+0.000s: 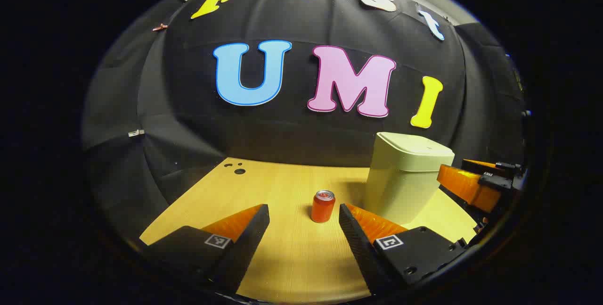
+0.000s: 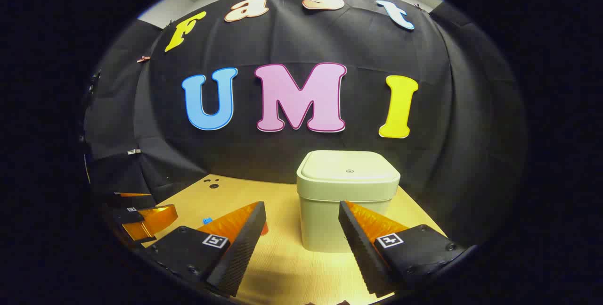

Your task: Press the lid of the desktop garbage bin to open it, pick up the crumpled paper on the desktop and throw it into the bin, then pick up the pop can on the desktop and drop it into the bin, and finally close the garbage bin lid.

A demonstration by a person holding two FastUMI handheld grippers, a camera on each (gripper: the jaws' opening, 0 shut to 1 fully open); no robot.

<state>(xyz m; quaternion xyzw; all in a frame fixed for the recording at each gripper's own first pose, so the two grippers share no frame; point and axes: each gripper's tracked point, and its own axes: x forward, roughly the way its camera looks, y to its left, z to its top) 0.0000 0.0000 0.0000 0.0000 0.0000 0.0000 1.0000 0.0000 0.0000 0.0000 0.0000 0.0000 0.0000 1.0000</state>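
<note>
Both tools spread w/ ribbed pads: left tool (image 1: 304, 215) facing cylindrical metal can (image 1: 323, 206), right tool (image 2: 301, 213) facing boxy smooth-lidded bin (image 2: 347, 192).

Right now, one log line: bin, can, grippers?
pale green plastic bin: lid shut | red metal pop can: upright on table | left gripper: open | right gripper: open

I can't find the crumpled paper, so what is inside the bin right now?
That cannot be seen: the bin has its lid shut, hiding the inside. The pop can stands outside on the table.
</note>
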